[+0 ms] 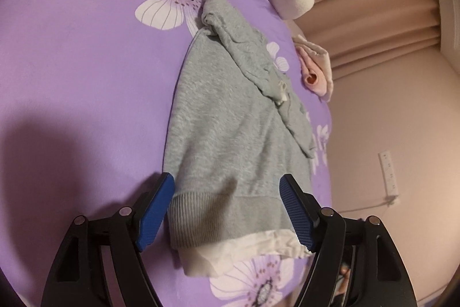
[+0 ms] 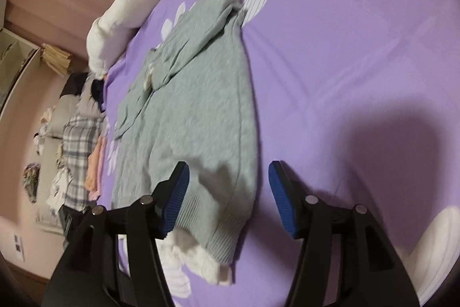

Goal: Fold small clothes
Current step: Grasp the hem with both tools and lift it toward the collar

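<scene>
Grey knit sweater [image 1: 230,117] with white underlayer hem, lying flat on the purple floral bed [image 1: 86,62], sleeve folded across its far part. Looks soft, light and limp, will sag; best taken at the thicker ribbed hem [image 1: 218,217] corners. Left gripper [image 1: 227,215] fingers apart, straddling the near hem, not pinching it. Right gripper [image 2: 228,200] fingers apart too, hem corner between them, unclamped.
</scene>
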`<act>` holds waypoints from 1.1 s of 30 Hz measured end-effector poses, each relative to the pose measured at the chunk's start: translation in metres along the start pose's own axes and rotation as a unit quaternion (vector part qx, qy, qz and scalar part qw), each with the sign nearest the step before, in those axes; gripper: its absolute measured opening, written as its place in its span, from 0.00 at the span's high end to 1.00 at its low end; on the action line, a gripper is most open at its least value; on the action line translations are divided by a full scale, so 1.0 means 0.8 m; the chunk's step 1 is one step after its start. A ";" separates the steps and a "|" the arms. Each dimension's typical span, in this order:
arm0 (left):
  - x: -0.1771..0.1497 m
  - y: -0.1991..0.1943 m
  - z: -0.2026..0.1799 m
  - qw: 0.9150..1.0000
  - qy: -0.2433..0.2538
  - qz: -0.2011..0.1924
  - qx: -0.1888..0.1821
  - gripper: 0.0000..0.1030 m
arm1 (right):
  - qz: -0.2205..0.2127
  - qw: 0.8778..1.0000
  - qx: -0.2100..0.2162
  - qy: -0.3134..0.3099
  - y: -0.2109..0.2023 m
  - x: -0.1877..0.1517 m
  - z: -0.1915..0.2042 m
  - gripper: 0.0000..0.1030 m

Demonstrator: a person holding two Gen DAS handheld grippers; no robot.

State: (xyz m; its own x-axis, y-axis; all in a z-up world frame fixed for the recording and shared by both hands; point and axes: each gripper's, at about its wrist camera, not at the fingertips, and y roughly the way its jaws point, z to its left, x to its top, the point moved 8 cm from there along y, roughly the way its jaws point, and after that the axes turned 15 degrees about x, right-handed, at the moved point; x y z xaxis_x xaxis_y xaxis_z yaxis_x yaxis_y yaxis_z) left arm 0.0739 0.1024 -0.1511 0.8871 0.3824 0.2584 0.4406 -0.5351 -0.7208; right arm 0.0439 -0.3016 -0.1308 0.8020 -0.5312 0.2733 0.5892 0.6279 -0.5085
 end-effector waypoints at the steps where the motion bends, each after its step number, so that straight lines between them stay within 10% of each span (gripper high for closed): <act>1: -0.002 -0.001 0.002 1.000 -0.001 0.005 -0.002 0.24 | 0.004 1.000 0.007 0.002 0.000 -0.003 0.000 0.42; 33: -0.034 0.013 -0.016 0.997 0.008 0.060 -0.045 0.24 | 0.056 0.994 0.087 0.019 0.051 -0.036 0.037 0.41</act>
State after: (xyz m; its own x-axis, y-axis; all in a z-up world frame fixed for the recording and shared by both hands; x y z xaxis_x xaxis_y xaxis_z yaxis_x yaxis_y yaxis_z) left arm 0.0563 0.0770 -0.1572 0.9357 0.3007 0.1843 0.3414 -0.6416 -0.6868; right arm 0.0473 -0.2441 -0.1353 0.8610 -0.4717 0.1900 0.5074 0.7710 -0.3848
